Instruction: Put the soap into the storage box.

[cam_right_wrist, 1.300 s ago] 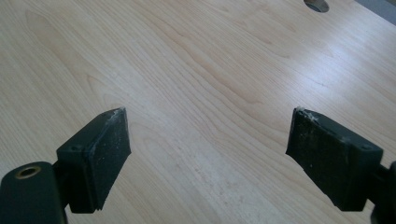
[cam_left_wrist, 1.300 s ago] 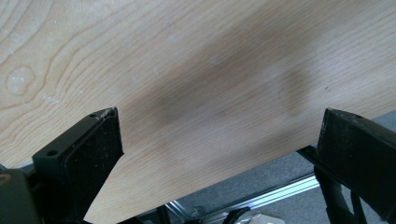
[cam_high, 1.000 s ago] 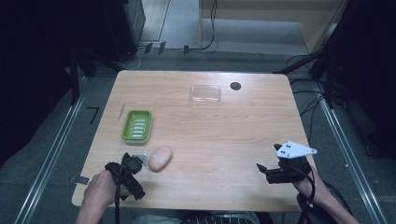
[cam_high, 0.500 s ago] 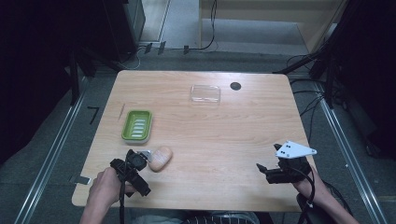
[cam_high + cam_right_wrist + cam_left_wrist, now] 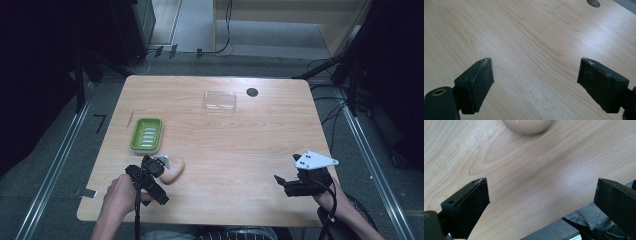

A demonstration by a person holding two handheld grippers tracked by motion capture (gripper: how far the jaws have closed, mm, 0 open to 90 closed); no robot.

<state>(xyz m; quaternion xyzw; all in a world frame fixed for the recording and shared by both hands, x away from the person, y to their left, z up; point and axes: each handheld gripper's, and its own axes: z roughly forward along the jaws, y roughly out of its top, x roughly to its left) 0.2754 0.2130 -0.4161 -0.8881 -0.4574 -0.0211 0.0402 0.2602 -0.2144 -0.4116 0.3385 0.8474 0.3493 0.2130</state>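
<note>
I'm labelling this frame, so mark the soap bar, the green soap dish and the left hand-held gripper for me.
soap bar [image 5: 173,169]: high view, middle of its rounded top.
green soap dish [image 5: 146,134]: high view, ridged inner floor.
left hand-held gripper [image 5: 541,195]: left gripper view, midway between its fingertips, jaws wide apart.

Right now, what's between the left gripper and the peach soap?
Just bare wooden table, as the left gripper view shows: left gripper open, soap bar ahead.
</note>
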